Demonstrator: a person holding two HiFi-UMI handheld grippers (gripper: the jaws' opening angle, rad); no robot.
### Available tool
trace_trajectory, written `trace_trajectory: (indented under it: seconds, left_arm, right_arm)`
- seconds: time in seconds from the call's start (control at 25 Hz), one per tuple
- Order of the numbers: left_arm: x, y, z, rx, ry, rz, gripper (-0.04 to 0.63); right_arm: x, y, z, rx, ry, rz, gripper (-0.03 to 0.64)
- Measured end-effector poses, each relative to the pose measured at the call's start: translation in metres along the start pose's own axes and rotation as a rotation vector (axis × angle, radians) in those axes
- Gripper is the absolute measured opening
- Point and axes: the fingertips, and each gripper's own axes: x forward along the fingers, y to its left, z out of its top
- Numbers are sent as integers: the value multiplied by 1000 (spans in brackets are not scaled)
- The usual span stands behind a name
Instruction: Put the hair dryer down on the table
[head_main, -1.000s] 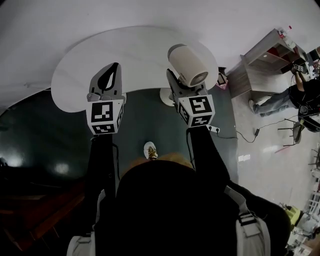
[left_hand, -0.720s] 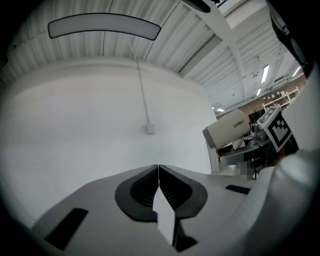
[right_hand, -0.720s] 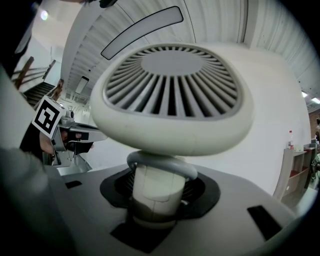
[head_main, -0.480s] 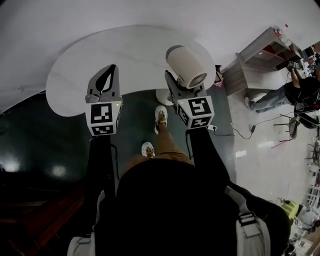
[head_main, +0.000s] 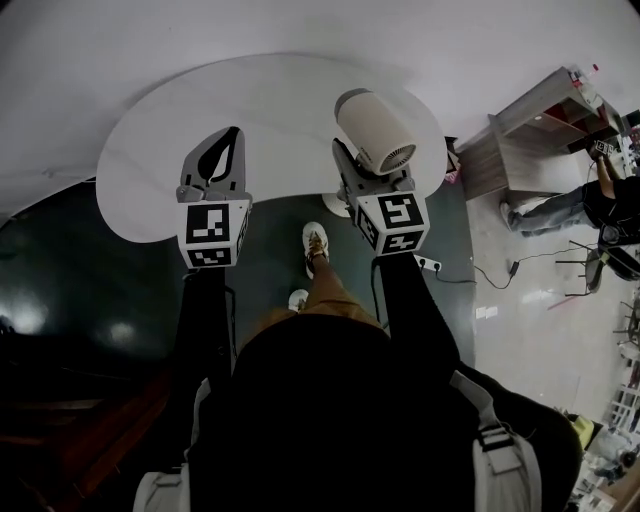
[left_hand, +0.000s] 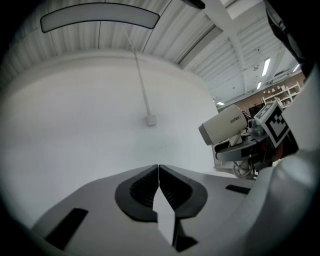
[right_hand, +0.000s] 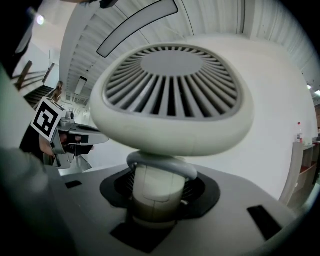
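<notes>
A cream hair dryer (head_main: 374, 130) is held by its handle in my right gripper (head_main: 362, 172), above the right part of the round white table (head_main: 270, 110). In the right gripper view its rear grille (right_hand: 172, 85) fills the frame and the handle (right_hand: 155, 192) sits clamped between the jaws. My left gripper (head_main: 216, 160) hovers over the table's near edge, jaws together and empty; its closed pads (left_hand: 159, 187) show in the left gripper view, where the hair dryer (left_hand: 224, 125) appears at the right.
The table's white pedestal base (head_main: 333, 197) and the person's feet (head_main: 314, 242) are below on the dark floor. A wooden shelf unit (head_main: 525, 135), a power strip with cable (head_main: 430, 264) and another person (head_main: 590, 200) are at the right.
Both grippers and the hair dryer stay almost where they were over the table. The person's feet have stepped forward and the view has shifted slightly.
</notes>
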Motion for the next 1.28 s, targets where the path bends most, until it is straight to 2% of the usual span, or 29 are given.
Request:
trace_trajectory:
  seconds: [0.32, 0.68, 1.28]
  left_arm:
    - [61, 26, -9, 5, 28, 14, 17]
    - [117, 54, -14, -22, 51, 60, 17]
    - [175, 76, -21, -42, 74, 166, 17]
  right_arm:
    - [77, -27, 5, 18, -5, 42, 209]
    - [145, -51, 7, 34, 19, 110, 209]
    - [208, -89, 3, 1, 25, 210, 209]
